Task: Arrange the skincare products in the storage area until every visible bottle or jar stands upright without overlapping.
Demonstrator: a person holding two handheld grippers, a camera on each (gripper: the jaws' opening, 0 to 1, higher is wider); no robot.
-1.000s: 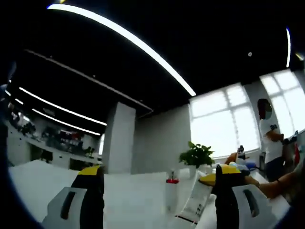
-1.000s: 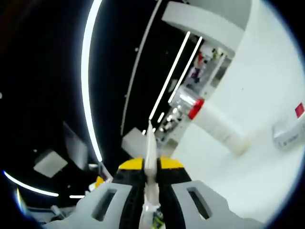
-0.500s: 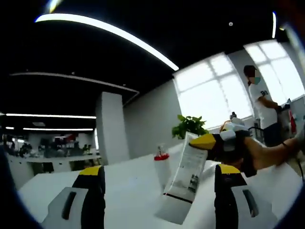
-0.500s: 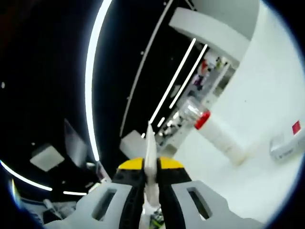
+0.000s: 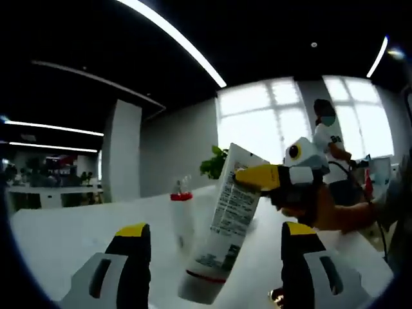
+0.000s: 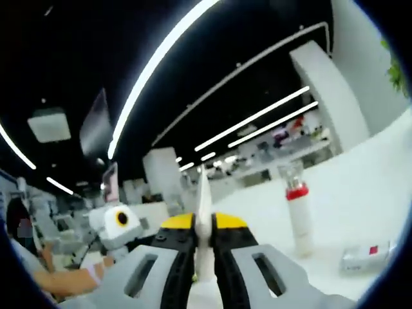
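Note:
My right gripper (image 5: 243, 174) is shut on the flat crimped end of a white tube (image 5: 222, 225), which hangs tilted with its cap end low, just above the white table (image 5: 77, 225). The tube hangs in front of the open jaws of my left gripper (image 5: 215, 230), which hold nothing. In the right gripper view the tube's thin edge (image 6: 203, 193) rises between the shut jaws of that gripper (image 6: 203, 222). A white bottle (image 5: 182, 215) with a red collar and a clear cap stands upright on the table behind the tube, and it is the same bottle (image 6: 298, 215) at the right of the right gripper view.
A small white box (image 6: 367, 256) with a red mark lies on the table near the bottle. A potted plant (image 5: 215, 164) stands at the far table edge before bright windows. A person (image 5: 327, 151) stands at the right. A hand (image 6: 67, 278) shows at the lower left.
The right gripper has carried the tube left and lower in front of the left jaws, with its cap end nearer the table. Both views have rolled and shifted with the hands.

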